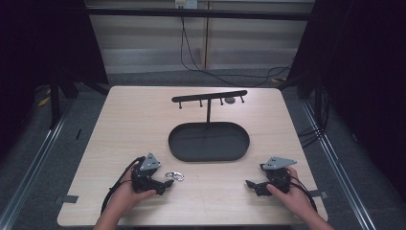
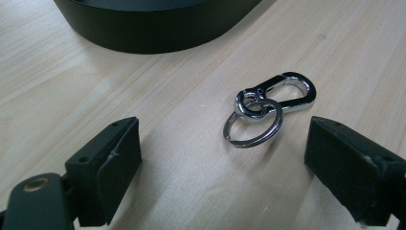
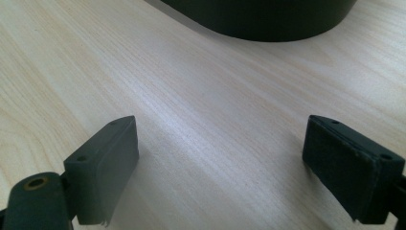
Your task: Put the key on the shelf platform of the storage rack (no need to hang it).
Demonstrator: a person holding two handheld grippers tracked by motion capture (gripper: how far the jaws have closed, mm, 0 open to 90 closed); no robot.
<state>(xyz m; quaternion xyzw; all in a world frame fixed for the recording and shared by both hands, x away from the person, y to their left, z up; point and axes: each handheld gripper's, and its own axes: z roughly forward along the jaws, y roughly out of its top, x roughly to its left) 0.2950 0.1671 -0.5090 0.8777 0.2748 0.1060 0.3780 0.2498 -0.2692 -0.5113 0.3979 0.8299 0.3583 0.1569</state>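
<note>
A silver carabiner clip with a key ring [image 1: 175,175] [image 2: 268,108] lies flat on the wooden table, just right of my left gripper [image 1: 167,184]. In the left gripper view my left gripper [image 2: 222,160] is open, its jaws wide apart, and the clip lies on the table just ahead of the gap, toward the right jaw. A black oval tray [image 1: 178,148] [image 2: 143,38] with an upright hook rack [image 1: 209,97] stands at the table's middle. My right gripper [image 1: 250,184] [image 3: 220,163] rests at the front right, open over bare wood.
The tray's dark wall [image 3: 268,24] lies ahead of the right gripper. A small round grey thing [image 1: 230,100] sits on the table behind the rack. Cables [image 1: 201,62] run across the floor beyond the table. Black tape tabs [image 1: 67,199] mark the front corners.
</note>
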